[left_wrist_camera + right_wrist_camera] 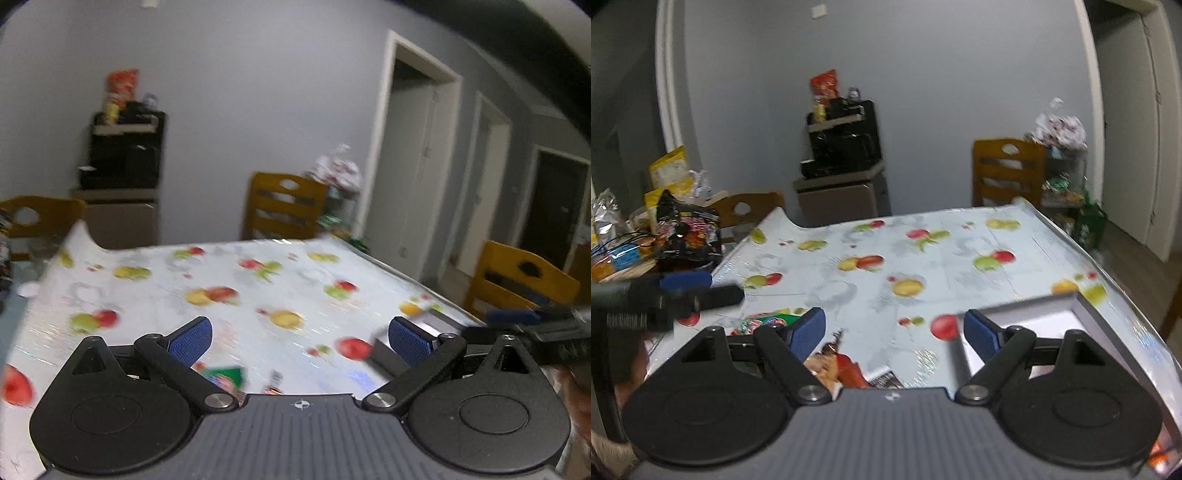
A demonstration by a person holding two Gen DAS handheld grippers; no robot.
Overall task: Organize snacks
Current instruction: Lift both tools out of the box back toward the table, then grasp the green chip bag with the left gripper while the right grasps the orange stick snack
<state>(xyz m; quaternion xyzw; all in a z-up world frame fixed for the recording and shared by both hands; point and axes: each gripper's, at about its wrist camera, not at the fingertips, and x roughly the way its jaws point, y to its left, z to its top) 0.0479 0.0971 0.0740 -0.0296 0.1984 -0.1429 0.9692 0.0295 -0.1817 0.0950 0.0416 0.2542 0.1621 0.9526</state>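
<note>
Both views are blurred by motion. My left gripper (299, 339) is open above the table with nothing between its blue pads. A green snack packet (225, 374) lies just under its left finger. A grey box (434, 321) shows behind its right finger. My right gripper (895, 334) is open too and holds nothing. Below it lie a red-orange snack packet (836, 365) and a green and red packet (762, 322). The grey box (1087, 308), white inside, sits at the table's right edge behind the right finger. Each gripper shows at the side of the other's view.
The table (923, 251) wears a fruit-print cloth. Wooden chairs (284, 206) stand around it. A side surface on the left holds a black snack bag (687, 229) and yellow bags (666, 168). A dark cabinet with a red bag (824, 84) on top stands by the wall.
</note>
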